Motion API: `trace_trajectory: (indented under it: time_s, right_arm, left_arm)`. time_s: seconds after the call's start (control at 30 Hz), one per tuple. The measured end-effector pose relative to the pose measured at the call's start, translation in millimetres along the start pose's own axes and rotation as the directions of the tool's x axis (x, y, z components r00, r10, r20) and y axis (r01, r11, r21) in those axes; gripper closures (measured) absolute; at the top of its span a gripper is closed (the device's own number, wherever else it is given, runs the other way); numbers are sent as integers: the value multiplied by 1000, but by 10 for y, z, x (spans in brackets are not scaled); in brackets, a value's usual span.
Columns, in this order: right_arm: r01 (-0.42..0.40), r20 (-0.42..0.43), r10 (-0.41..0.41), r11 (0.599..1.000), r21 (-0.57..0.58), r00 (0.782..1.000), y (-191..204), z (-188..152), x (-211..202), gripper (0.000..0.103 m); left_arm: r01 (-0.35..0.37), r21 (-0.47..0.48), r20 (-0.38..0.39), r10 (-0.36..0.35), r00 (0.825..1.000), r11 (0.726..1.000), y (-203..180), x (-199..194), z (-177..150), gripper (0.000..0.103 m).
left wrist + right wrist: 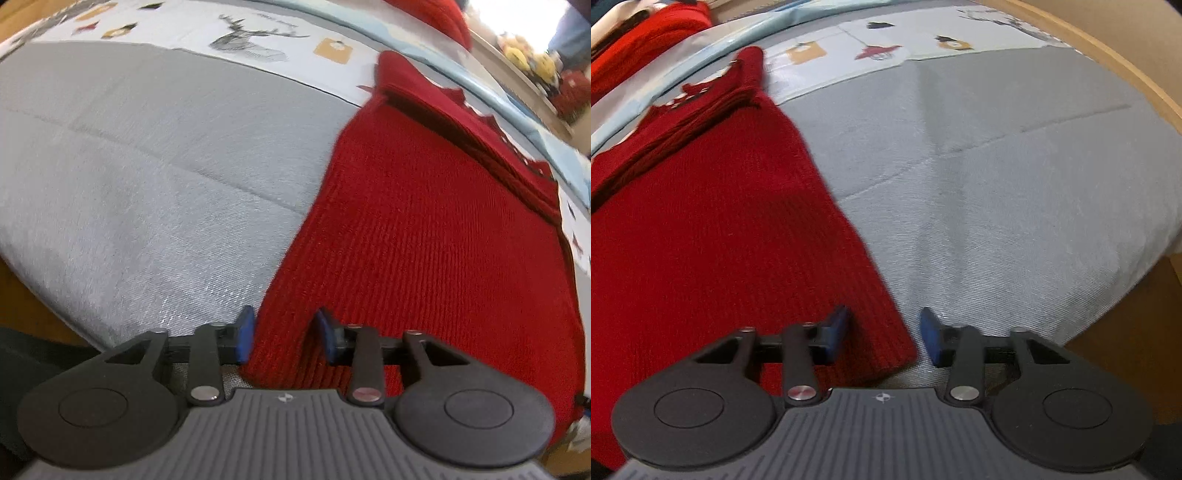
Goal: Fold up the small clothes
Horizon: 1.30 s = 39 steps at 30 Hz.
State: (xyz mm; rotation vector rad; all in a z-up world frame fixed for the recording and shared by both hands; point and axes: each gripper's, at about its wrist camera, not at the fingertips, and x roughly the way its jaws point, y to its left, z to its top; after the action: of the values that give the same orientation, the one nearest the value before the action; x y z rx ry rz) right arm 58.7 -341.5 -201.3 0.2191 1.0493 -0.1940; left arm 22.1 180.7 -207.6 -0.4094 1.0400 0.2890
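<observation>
A small red knitted sweater [436, 229] lies flat on a grey padded mat [147, 166], a sleeve folded across its far end. My left gripper [284, 338] is open, its blue fingertips straddling the sweater's near left hem corner. In the right wrist view the same sweater [713, 236] fills the left side on the grey mat [1015, 192]. My right gripper [884, 334] is open, its fingertips on either side of the near right hem corner. I cannot tell whether the pads touch the cloth.
A white printed cloth with a deer drawing [251, 40] and small cartoon figures [875, 51] lies beyond the mat. Another red garment [646, 44] sits at the far side. The wooden table edge [1108, 51] curves along the right.
</observation>
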Motion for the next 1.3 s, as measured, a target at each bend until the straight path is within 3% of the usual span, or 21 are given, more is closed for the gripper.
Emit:
trace_trajectory:
  time_s: [0.07,0.17,0.3,0.43,0.5,0.57,0.73,0.9,1.1,1.13,1.3]
  right_arm:
    - [-2,6,3,999,-47,1000,62,-15,-5,82]
    - [1,23,1,996,-90,1000,126,-27,-56,89]
    - [-2,15,3,998,-60,1000,76,-13,-61,83]
    - [15,16,-14,996,-83,1000,112,-35,-37,82]
    - [24,21,-22,995,-101,1000,147,-42,-43,88]
    - [8,36,-4,995,-102,999,148,-38,-79,93]
    - [-39,121,48,996,-80,991,119,-11,-232,93]
    - [-42,30,44,998,-50,999,86,-39,-71,88]
    - [-16,28,18,995,-96,999,143,-49,-36,87]
    - [-14,28,17,995,-103,999,149,-49,-36,88]
    - [-27,73,34,995,-96,997,142,-46,-152,92]
  left_arm:
    - [6,25,0,-6,1000,1000,-36,-12,-8,81]
    - [40,-11,-13,-40,999,999,34,-48,-5,81]
    - [66,-68,-34,-68,997,995,141,-11,-5,80]
    - [44,9,-20,-44,999,999,37,-24,-29,80]
    - [41,17,-15,-40,999,999,22,-31,-32,85]
    - [36,36,-1,-36,999,999,-6,-60,-14,92]
    - [22,142,41,-28,999,990,-181,-141,-50,91]
    - [2,110,-10,-1,1000,994,-124,8,-49,82]
    - [5,106,-9,-4,1000,994,-105,25,-43,82]
    - [6,110,-8,-5,1000,994,-108,20,-41,89]
    - [15,144,23,-19,1000,990,-162,-89,-37,91]
